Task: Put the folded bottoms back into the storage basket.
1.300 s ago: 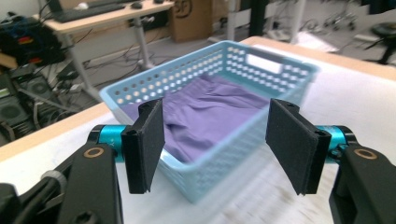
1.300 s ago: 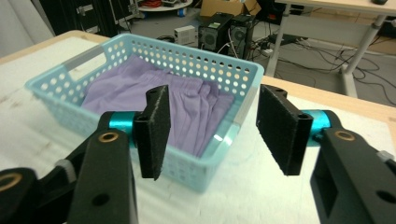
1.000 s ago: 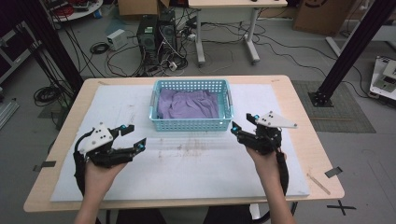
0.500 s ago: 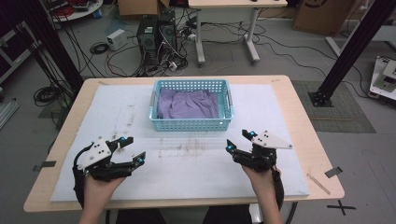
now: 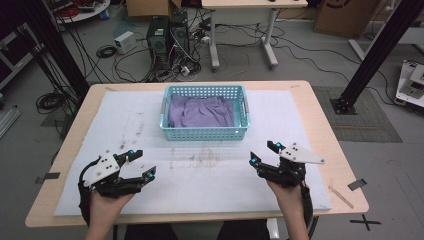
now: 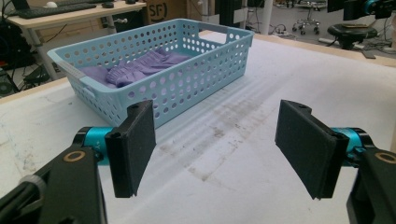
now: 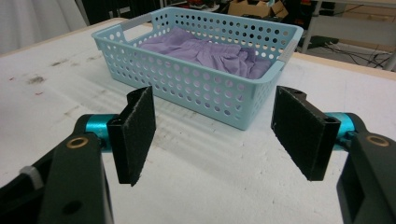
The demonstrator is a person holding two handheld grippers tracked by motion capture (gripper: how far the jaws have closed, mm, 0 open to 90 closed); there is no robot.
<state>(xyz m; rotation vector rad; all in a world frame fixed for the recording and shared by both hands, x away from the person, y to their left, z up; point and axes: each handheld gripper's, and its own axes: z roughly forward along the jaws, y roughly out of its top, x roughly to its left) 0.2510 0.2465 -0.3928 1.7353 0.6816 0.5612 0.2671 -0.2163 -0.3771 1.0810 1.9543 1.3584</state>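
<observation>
Overhead, my left gripper (image 5: 141,163) and right gripper (image 5: 263,151) sit low over the white mat (image 5: 210,185), forearms entering from the near edge, both angled inward toward the blue basket (image 5: 205,133) beyond them. Along the left jaws, spread wide and just opened with nothing between, the basket (image 6: 196,70) with purple cloth (image 6: 140,67) lies ahead-left. Along the right jaws, likewise parted and empty, it (image 7: 210,93) sits straight ahead.

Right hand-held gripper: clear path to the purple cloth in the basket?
Probably yes. The right hand-held gripper is open with nothing between its jaws, and bare mat lies between it and the basket. The cloth sits below the rim, so it would have to go over the wall.
</observation>
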